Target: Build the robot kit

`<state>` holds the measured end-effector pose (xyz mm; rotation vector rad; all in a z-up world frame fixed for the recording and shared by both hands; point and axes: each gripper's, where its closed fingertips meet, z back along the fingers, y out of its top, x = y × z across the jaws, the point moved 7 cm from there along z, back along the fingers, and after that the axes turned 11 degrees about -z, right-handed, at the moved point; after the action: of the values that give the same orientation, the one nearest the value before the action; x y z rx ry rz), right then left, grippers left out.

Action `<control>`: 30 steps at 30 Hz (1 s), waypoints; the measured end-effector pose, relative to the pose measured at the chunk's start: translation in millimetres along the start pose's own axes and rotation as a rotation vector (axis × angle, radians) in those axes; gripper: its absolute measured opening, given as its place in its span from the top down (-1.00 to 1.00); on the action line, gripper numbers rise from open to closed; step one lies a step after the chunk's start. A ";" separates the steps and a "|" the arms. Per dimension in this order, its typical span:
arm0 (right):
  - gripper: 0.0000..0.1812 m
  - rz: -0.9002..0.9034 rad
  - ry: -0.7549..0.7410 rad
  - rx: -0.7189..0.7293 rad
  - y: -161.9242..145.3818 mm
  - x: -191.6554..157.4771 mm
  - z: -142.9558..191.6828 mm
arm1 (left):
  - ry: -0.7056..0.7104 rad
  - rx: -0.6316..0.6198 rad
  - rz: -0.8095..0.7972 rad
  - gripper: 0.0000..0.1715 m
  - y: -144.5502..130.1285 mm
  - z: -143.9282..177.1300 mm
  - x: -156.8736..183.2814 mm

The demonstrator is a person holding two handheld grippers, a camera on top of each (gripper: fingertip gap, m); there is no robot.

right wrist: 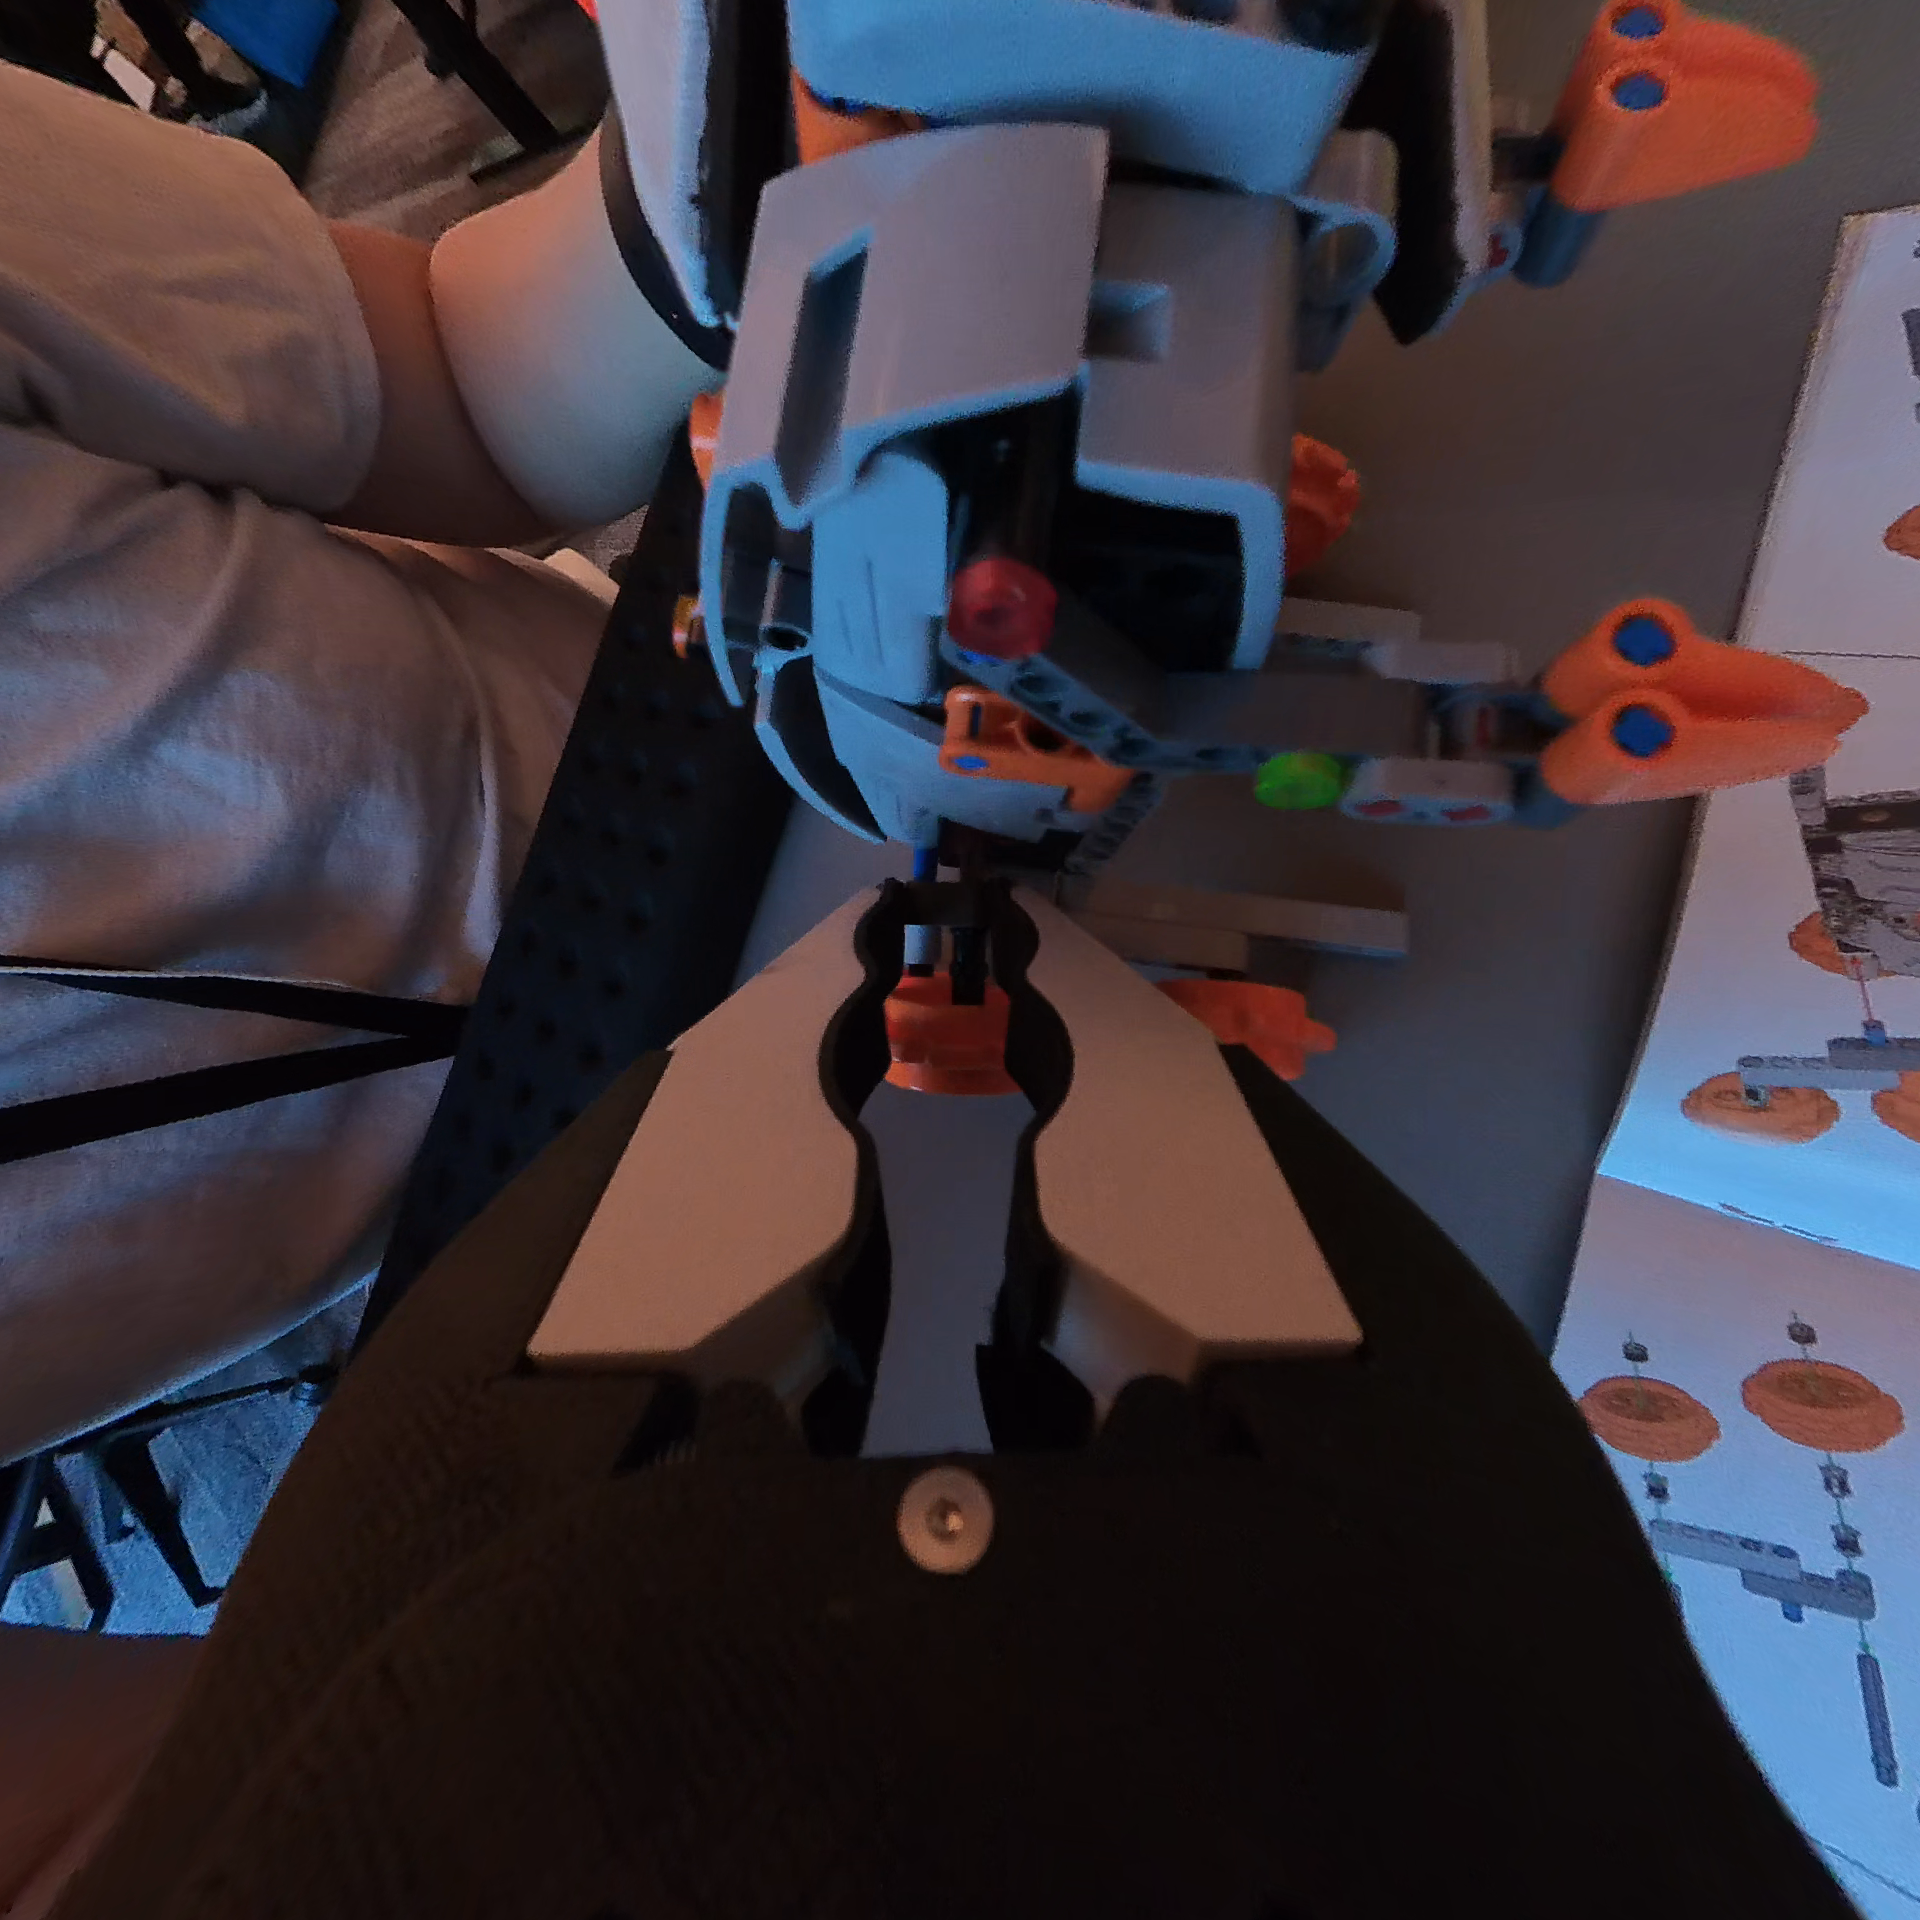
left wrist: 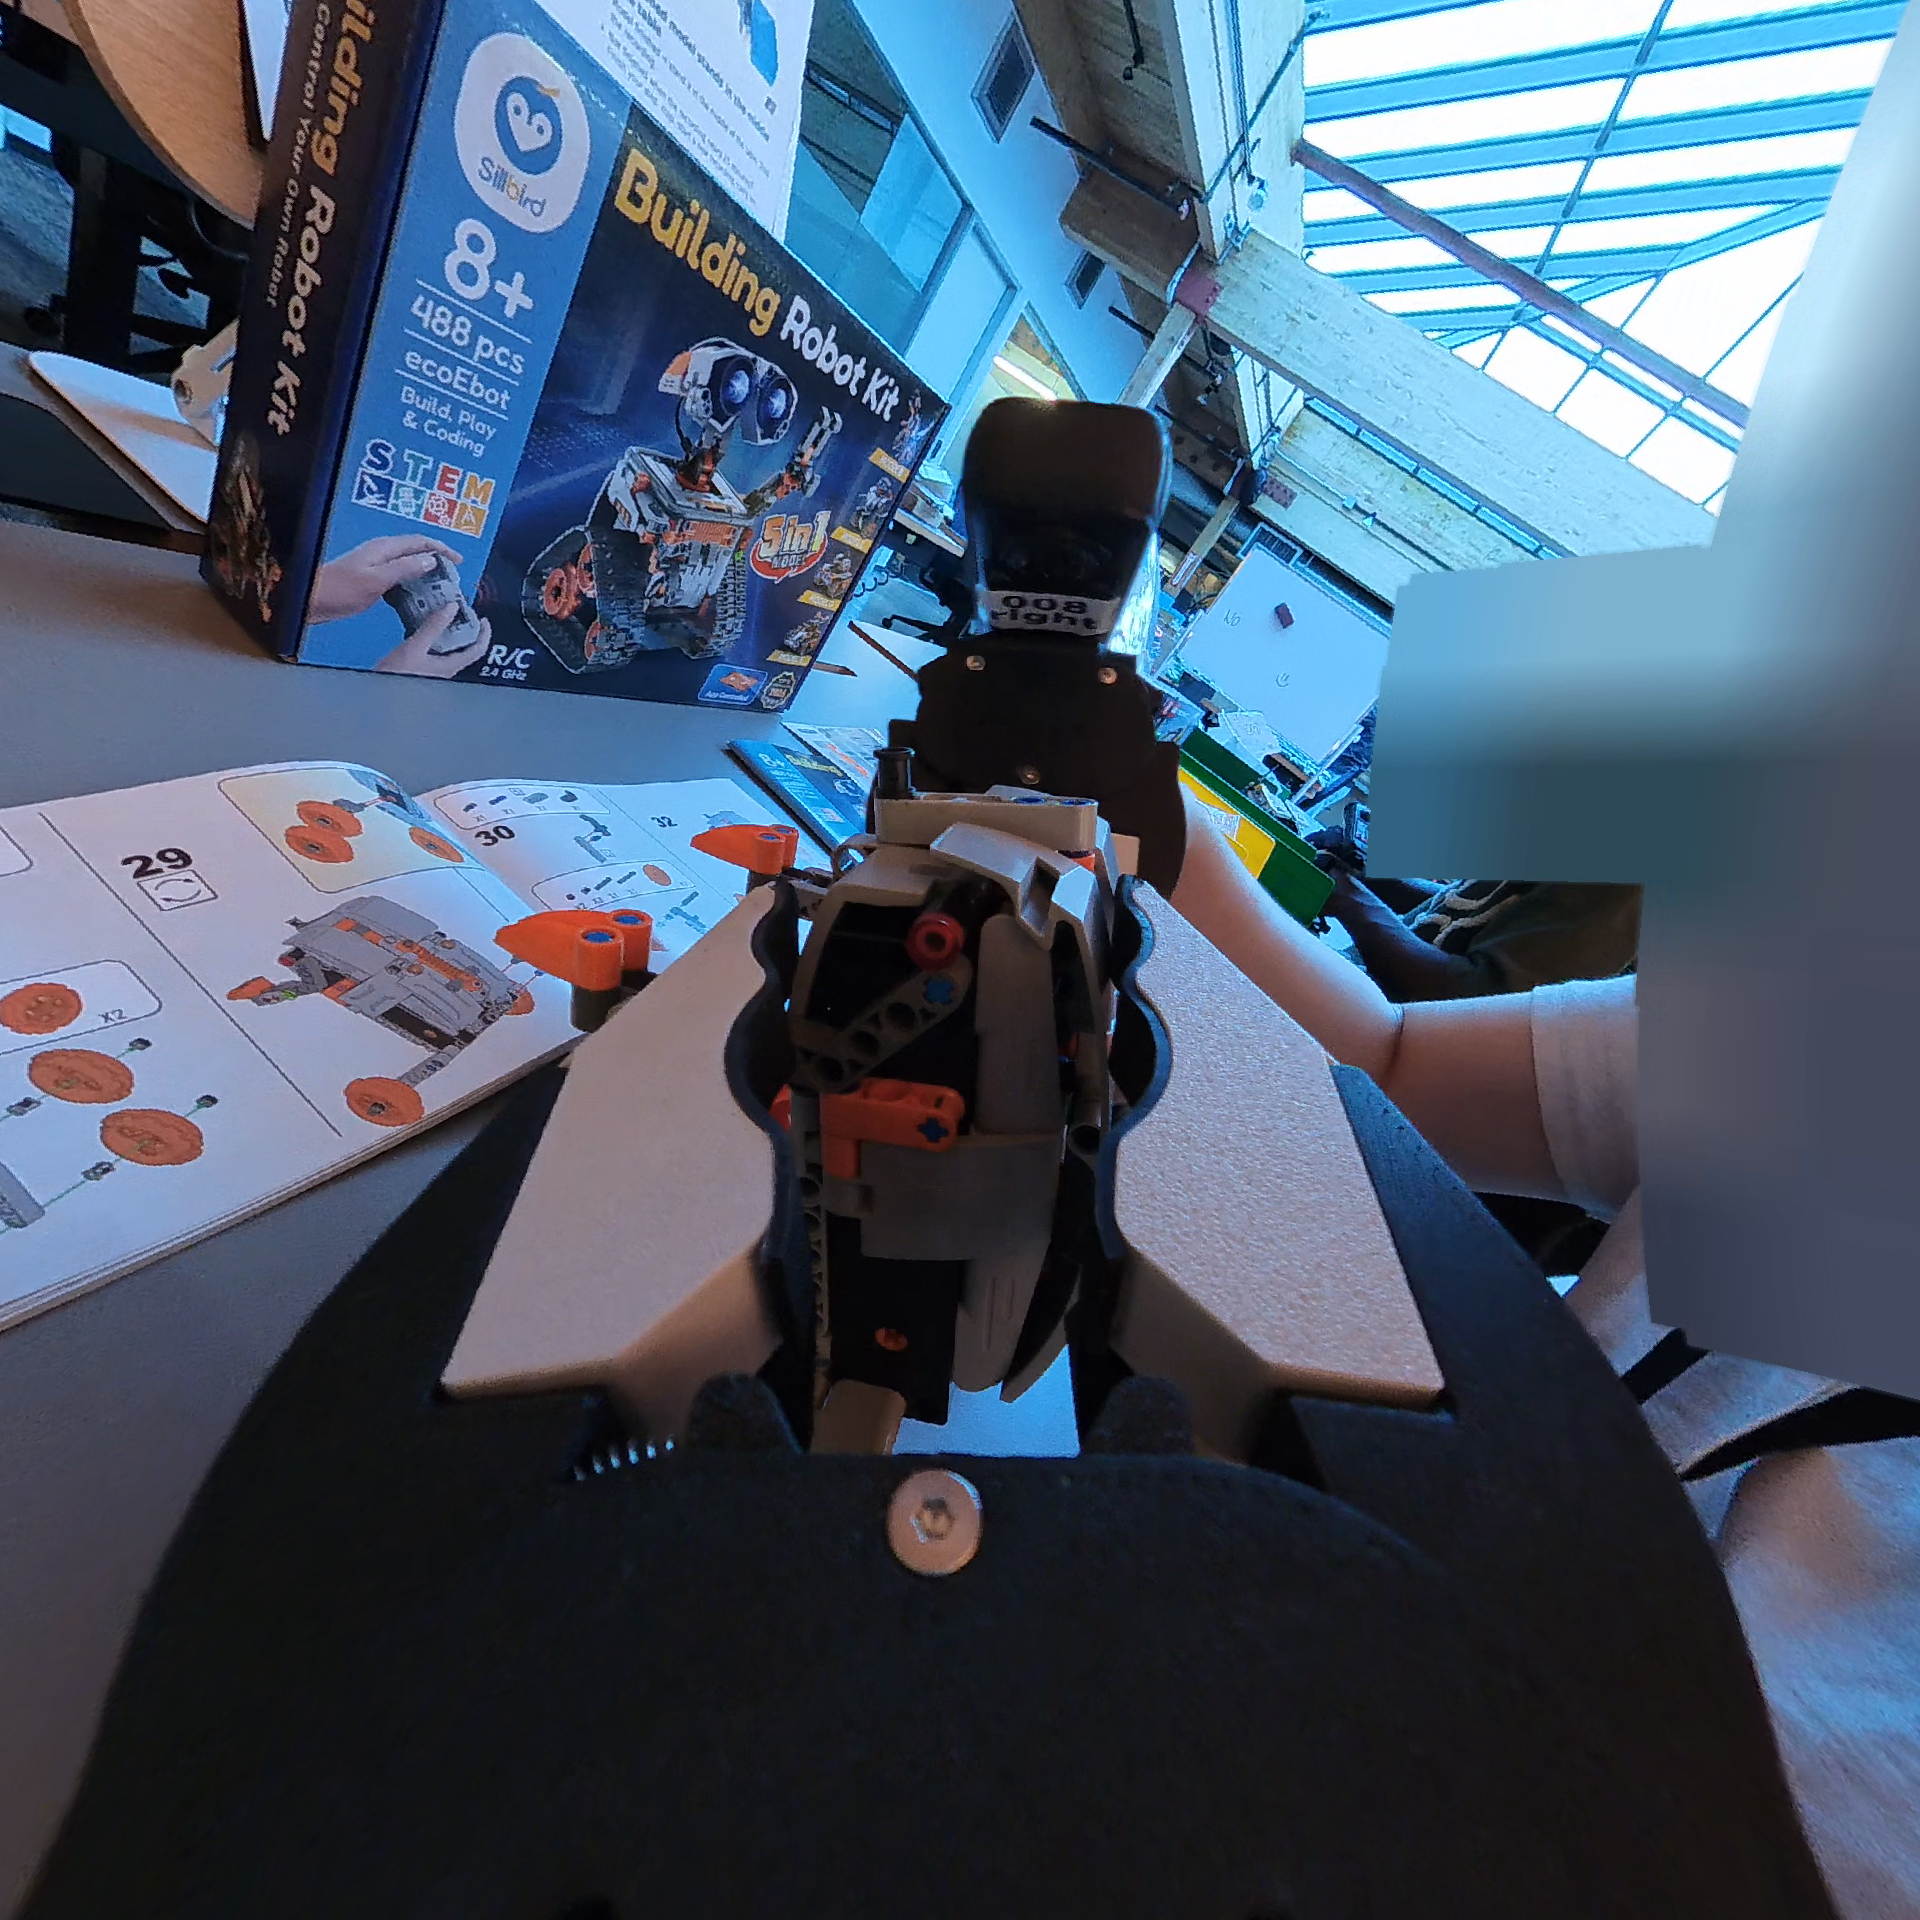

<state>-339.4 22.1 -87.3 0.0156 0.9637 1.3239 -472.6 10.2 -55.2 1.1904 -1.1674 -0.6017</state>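
Observation:
My left gripper (left wrist: 951, 904) is shut on a grey, black and orange brick-built robot model (left wrist: 935, 1049) and holds it above the grey table (left wrist: 125, 644). Orange claw-shaped parts (left wrist: 582, 940) stick out on the model's left. In the right wrist view the model (right wrist: 987, 468) fills the top centre, between the left gripper's fingers (right wrist: 665, 218). My right gripper (right wrist: 943, 914) is closed on a small orange wheel piece (right wrist: 948, 1044) with black and grey pins, right at the model's lower end. The right gripper's black body (left wrist: 1049, 717) shows behind the model.
An open instruction booklet (left wrist: 260, 987) lies on the table left of the model; it also shows in the right wrist view (right wrist: 1766, 1091). A blue kit box (left wrist: 540, 364) stands at the back left. A person's arm (left wrist: 1351, 1029) and light clothing (right wrist: 208, 675) are close by.

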 end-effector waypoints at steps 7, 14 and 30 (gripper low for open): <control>0.82 -0.067 -0.013 -0.020 0.7 0.3 -0.8 | 0.005 0.002 0.002 0.31 0.1 -0.6 1.0; 0.81 -0.169 0.044 -0.023 -2.7 6.2 2.3 | 0.000 0.007 0.010 0.31 -0.4 -1.2 -1.1; 0.83 -0.212 0.074 0.010 0.8 6.4 2.1 | -0.141 -0.024 0.065 0.32 4.9 2.5 -14.0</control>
<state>-339.2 28.6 -89.3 -0.1260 1.0063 1.1303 -480.6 22.9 -56.1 1.0995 -1.3089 -0.6564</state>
